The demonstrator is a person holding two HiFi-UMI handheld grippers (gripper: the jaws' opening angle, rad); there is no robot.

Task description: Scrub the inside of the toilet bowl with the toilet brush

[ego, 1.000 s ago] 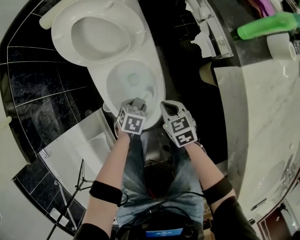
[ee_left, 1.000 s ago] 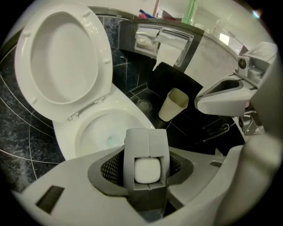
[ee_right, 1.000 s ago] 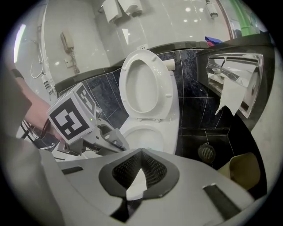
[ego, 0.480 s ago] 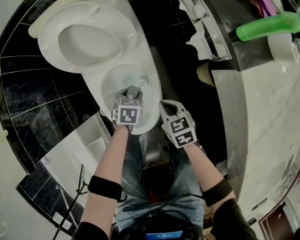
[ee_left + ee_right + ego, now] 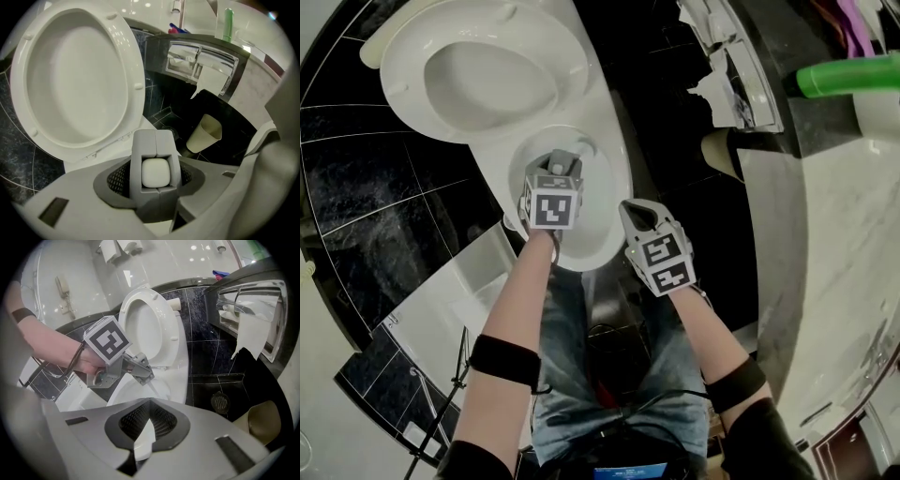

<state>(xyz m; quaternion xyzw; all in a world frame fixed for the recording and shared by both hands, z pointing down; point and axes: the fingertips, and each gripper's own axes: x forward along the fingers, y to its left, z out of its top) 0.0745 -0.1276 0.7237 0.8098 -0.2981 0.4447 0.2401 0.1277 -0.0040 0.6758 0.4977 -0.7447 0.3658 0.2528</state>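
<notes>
I count two tongs in front of me and one toilet, its seat and lid (image 5: 478, 75) both tipped up against the wall. My left tongs (image 5: 565, 161) hang over the bowl (image 5: 602, 220), pointing steeply down into it. They are clamped on the one brush: its white handle (image 5: 154, 172) fills the space between the two grey pads, seen end-on. From the right gripper view a thin white stretch of that handle runs on from the tips down into the bowl. I cannot make out the bristle head in any view. My right tongs (image 5: 636, 214) sit just beside the bowl's near rim on its right. Their tips are drawn together with nothing gripped, and only a slit of white porcelain shows through behind them. Each of the tongs carries one marker cube, so two cubes in all. To the right of the toilet I see one paper holder (image 5: 741, 75) on the dark wall with a torn sheet hanging from it. One beige pot (image 5: 719, 150) stands below it, and one round drain (image 5: 220, 401) is set in the black floor tiles. The marble tabletop (image 5: 834, 244) runs along the right side and carries one green bottle (image 5: 848, 75).
</notes>
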